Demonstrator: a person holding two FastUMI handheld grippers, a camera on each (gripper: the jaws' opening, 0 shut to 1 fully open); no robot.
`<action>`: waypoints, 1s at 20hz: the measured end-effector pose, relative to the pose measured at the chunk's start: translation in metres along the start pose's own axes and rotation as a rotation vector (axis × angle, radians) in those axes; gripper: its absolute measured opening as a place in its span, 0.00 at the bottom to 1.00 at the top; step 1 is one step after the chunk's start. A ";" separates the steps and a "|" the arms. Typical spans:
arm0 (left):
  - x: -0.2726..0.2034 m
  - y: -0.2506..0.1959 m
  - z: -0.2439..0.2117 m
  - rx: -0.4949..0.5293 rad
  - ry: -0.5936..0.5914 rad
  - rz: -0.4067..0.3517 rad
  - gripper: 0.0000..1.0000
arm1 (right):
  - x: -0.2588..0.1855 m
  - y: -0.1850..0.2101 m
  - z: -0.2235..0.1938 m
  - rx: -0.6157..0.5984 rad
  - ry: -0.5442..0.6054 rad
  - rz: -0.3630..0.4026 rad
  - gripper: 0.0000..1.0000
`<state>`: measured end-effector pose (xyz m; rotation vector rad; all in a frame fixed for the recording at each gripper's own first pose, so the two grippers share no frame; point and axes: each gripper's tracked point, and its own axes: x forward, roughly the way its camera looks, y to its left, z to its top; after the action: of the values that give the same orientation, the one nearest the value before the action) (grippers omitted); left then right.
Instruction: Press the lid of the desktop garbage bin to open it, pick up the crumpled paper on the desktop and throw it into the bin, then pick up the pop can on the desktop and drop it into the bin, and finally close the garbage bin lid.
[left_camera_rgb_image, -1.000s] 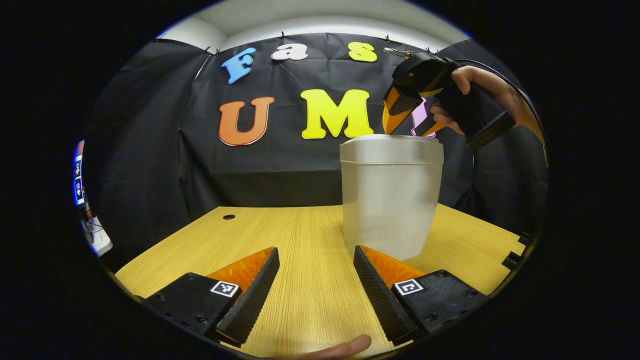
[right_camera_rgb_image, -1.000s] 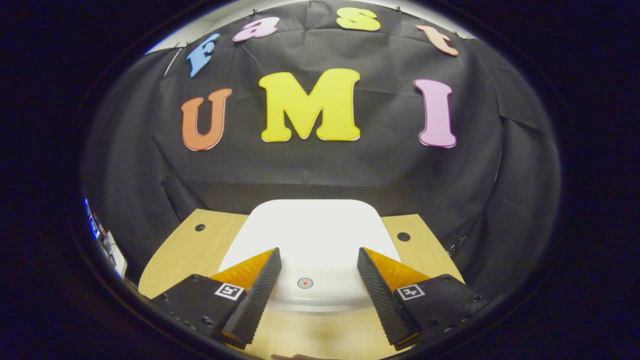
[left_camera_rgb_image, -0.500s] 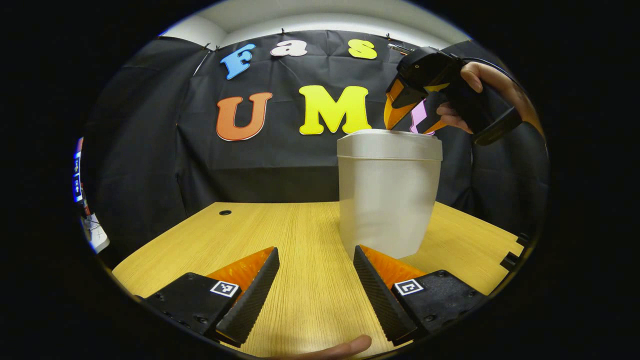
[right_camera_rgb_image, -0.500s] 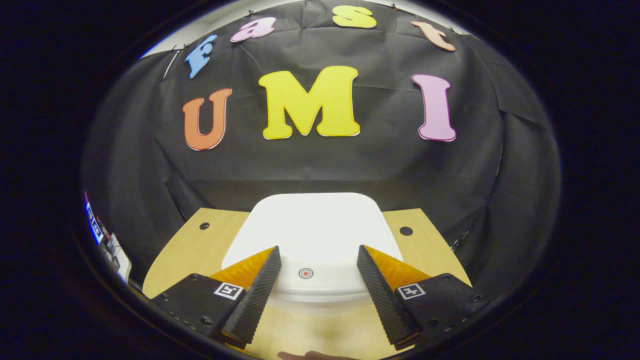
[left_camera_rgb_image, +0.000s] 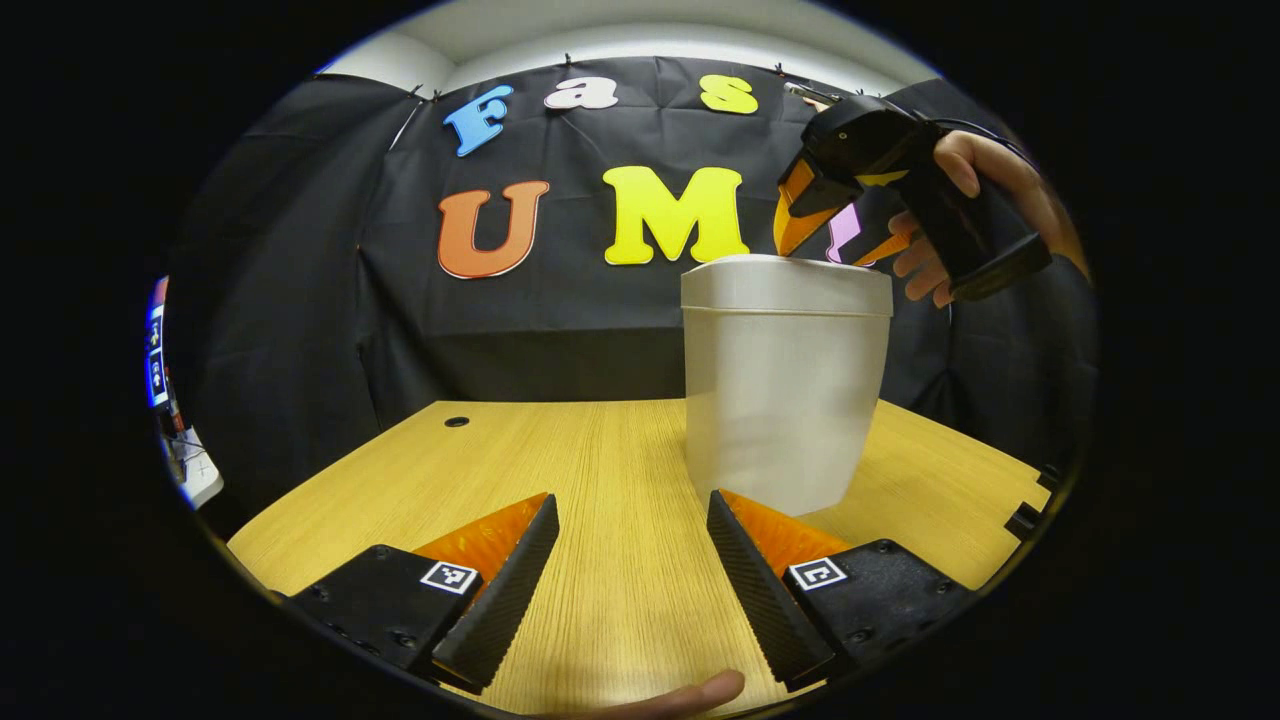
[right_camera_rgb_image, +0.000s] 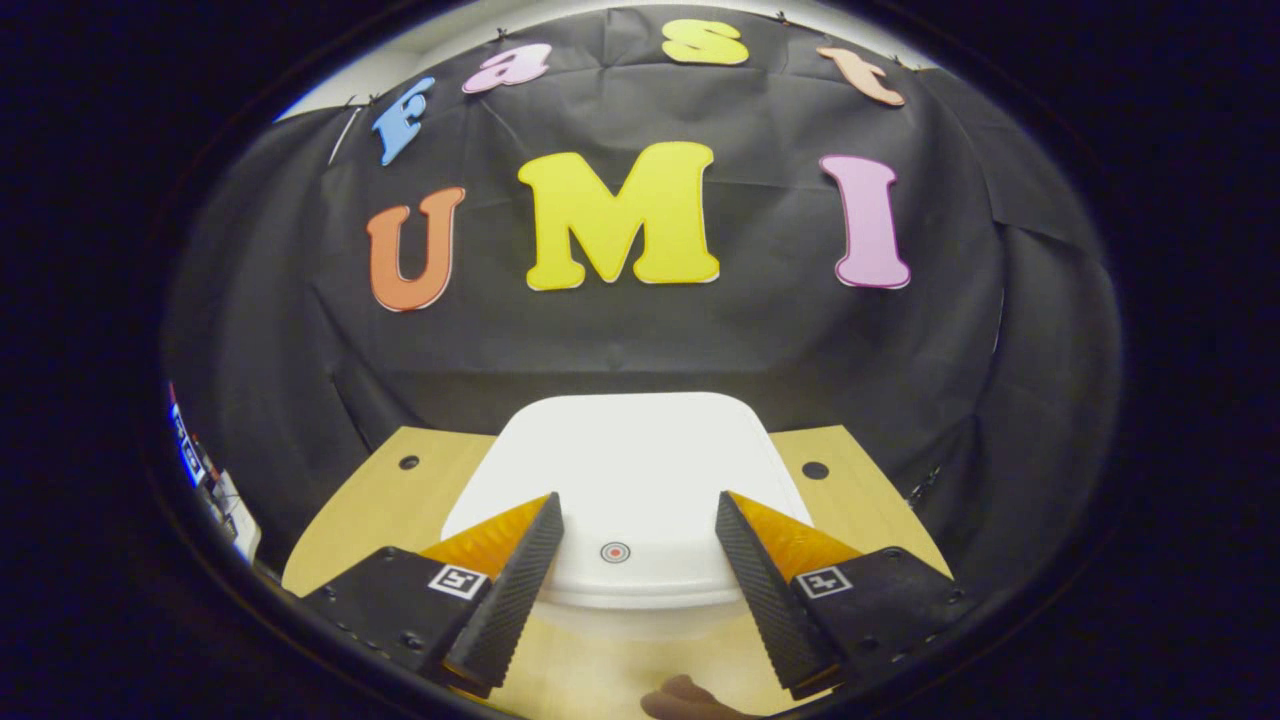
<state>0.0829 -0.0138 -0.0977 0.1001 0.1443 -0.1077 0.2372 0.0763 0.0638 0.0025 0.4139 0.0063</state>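
Observation:
A white garbage bin (left_camera_rgb_image: 782, 390) stands on the wooden desk (left_camera_rgb_image: 560, 460) with its lid (right_camera_rgb_image: 625, 480) down. In the right gripper view the lid lies just below and ahead, a small red ring mark (right_camera_rgb_image: 614, 551) between the spread fingers. My right gripper (right_camera_rgb_image: 636, 515) is open and empty above the lid's near edge. In the left gripper view that same right gripper (left_camera_rgb_image: 815, 245), held in a hand (left_camera_rgb_image: 950, 210), hovers over the bin's top right. My left gripper (left_camera_rgb_image: 632, 520) is open and empty, low over the desk, with the bin just ahead to the right.
The desk has small round cable holes (left_camera_rgb_image: 457, 421) (right_camera_rgb_image: 814, 469) near its back edge. Black cloth wall stands close behind the bin. A fingertip (left_camera_rgb_image: 690, 692) shows at the bottom of the left gripper view. Some equipment (left_camera_rgb_image: 175, 420) sits off the desk's left side.
The right gripper has lifted slightly off the lid and stays open above it. The left gripper has barely shifted. The lid stays down.

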 end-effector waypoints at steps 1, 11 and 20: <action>0.000 0.000 0.000 0.004 -0.004 0.000 0.97 | -0.002 0.001 -0.004 -0.026 -0.012 0.020 0.96; -0.010 0.009 0.014 -0.006 -0.048 0.034 0.97 | -0.085 -0.028 -0.079 -0.035 -0.196 0.155 0.95; -0.020 -0.005 0.018 -0.026 -0.063 0.045 0.96 | -0.137 -0.091 -0.163 -0.058 -0.259 0.059 0.95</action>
<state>0.0653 -0.0183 -0.0771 0.0742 0.0809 -0.0636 0.0469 -0.0153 -0.0304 -0.0415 0.1549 0.0754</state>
